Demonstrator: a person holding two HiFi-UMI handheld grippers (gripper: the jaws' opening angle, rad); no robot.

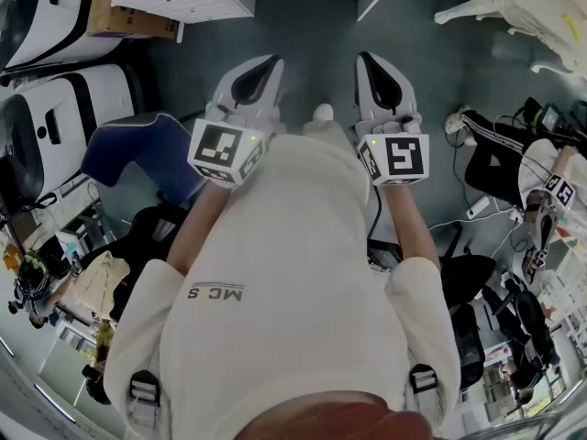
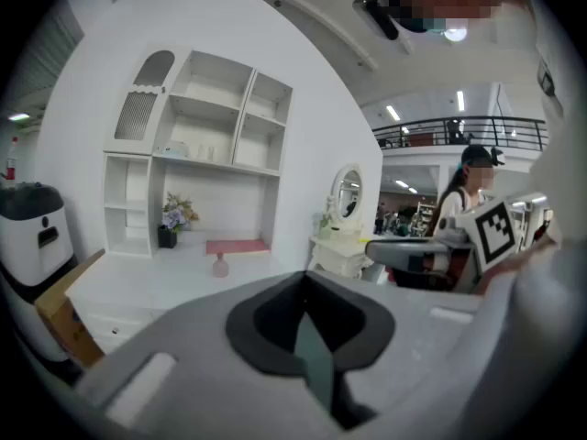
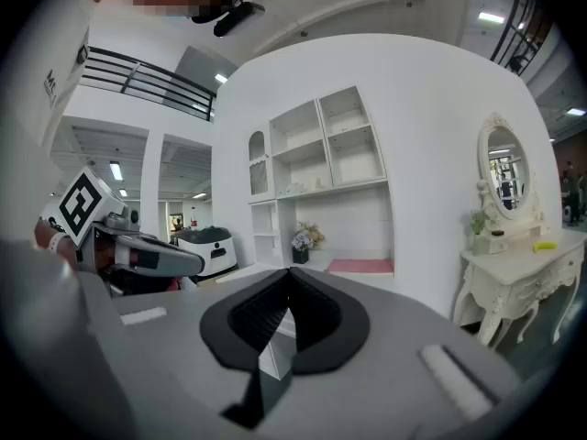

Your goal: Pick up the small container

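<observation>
Honestly, nothing's happened on the task yet as far as I can see. The person is just standing there with both grippers held out in front of the chest. The left gripper [image 1: 254, 73] has its jaws pressed together with nothing in them, and the right gripper [image 1: 380, 73] is the same: closed and empty.

The only candidate I can spot is a little pinkish bottle-shaped thing. I'm guessing that's the small container [image 2: 220, 265], but it's tiny in the left gripper view, so take that with salt. It sits on the white desk [image 2: 138, 287], just in front of a pink mat [image 2: 237, 246] and right of a flower pot [image 2: 168, 235], under the white shelf unit [image 2: 213, 122].

It's well apart from both sets of jaws, ahead of the left one. So the whole job is left: walk over, open up, line up, grab, lift.
</observation>
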